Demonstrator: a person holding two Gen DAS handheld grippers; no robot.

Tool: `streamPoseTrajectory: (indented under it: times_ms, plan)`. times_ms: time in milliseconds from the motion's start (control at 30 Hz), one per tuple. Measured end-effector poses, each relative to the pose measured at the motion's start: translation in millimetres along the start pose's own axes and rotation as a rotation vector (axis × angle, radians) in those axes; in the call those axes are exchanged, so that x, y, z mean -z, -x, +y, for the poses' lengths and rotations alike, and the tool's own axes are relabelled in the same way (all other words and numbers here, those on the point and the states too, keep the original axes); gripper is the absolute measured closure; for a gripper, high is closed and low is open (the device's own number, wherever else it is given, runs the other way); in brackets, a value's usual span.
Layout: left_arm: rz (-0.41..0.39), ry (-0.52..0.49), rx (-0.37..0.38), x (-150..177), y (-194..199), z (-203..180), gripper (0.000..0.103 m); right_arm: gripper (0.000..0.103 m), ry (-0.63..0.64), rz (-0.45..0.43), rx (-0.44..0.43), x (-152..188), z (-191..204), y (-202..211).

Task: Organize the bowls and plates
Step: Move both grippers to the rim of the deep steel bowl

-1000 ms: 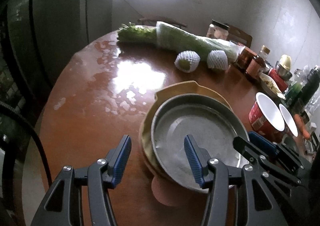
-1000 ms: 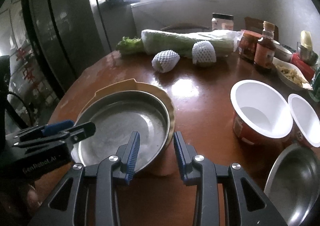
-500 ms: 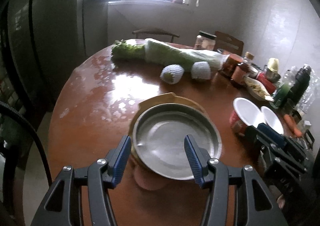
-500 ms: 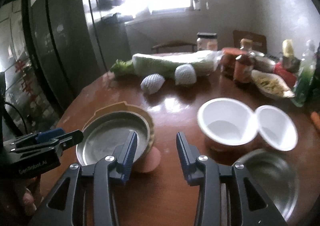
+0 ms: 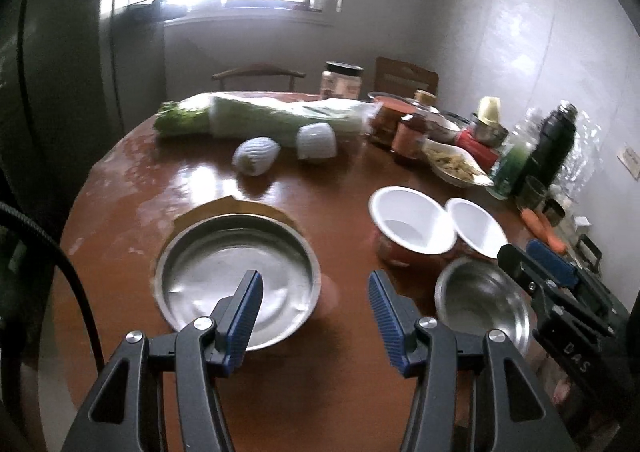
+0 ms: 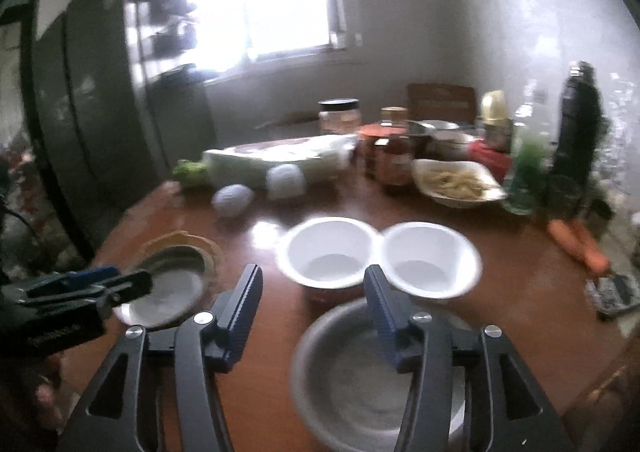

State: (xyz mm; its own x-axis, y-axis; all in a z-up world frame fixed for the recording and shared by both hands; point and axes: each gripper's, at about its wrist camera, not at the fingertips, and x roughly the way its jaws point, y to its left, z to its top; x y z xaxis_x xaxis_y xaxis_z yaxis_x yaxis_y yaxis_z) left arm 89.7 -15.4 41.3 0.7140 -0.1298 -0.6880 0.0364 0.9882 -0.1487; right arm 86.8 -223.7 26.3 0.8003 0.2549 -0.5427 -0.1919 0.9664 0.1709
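Steel plate (image 5: 236, 288) sat nested in yellow plate (image 5: 240, 208) on counter (image 5: 160, 180), steel bowl (image 6: 360, 376) and 2 white bowls (image 6: 330, 252) left unstacked; left gripper (image 5: 316, 316) open, empty; right gripper (image 6: 312, 316) opening, empty.

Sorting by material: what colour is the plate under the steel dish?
Yellow plate, clearest from the left wrist.

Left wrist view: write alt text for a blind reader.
The open left gripper hovers empty over a brown table, above a steel plate stacked on a yellow plate. Right: two white bowls, a steel bowl.
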Motion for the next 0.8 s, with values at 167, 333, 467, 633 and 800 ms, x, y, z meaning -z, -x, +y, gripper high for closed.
streamPoseTrajectory:
  times_ms: [167,333,467,633,800]
  plan:
    - [0.021,-0.038,0.012,3,-8,-30,0.048,0.048,-0.019,-0.015,0.066,9,-34,13]
    - [0.051,-0.056,0.052,8,-22,-54,0.048,0.048,-0.052,0.018,0.098,21,-65,19]
    - [0.078,-0.063,0.081,11,-32,-69,0.048,0.048,-0.067,0.050,0.116,30,-83,18]
    - [0.116,-0.083,0.103,16,-45,-83,0.048,0.048,-0.090,0.076,0.110,41,-98,17]
    - [0.160,-0.061,0.104,23,-61,-84,0.048,0.048,-0.092,0.131,0.107,54,-100,2]
